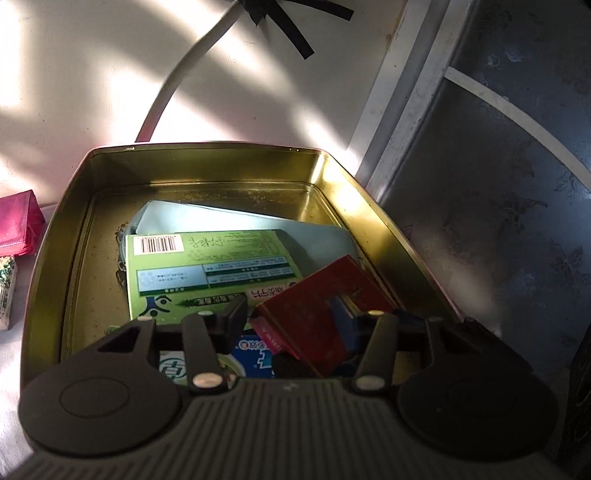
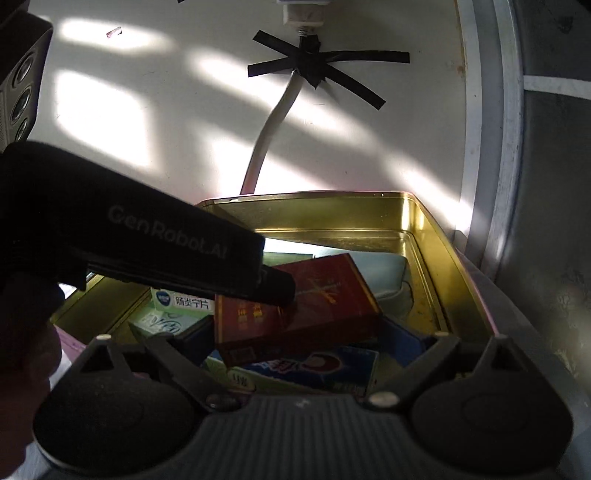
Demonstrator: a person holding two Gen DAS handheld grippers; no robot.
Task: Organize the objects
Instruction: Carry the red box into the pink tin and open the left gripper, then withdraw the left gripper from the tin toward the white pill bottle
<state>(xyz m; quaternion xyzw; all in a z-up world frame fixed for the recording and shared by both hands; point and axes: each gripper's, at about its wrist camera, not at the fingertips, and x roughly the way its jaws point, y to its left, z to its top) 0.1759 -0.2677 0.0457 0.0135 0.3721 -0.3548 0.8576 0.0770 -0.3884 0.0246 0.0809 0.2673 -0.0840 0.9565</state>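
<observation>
Boxes lie piled in an open gold tin that stands against a pale wall, and much of the pile is hidden. A green box with a barcode lies flat toward the left of the tin, over a pale blue sheet of which only the far edge and right corner show. A red box rests tilted on the heap at the near right, and under it a blue-and-white box is mostly covered, so its print cannot be read. The left tool hangs over the near end of the tin with its fingers a little apart. The red box lies just below the tips, and nothing looks clamped between them, though the tool's own body blocks the near part of the tin. From the right wrist view the left tool crosses in from the left as a dark shape, its tip just over the red box, and whether it touches is hard to tell in the shadow. The right tool has its fingers spread wide above the near edge of the tin, gripping nothing. A dim hand is cut off at the left edge. Left of the tin, a pink packet and a small patterned box sit on the table, both cut by the frame. A white cable, fixed with crossed black tape, runs down the wall behind the tin.
</observation>
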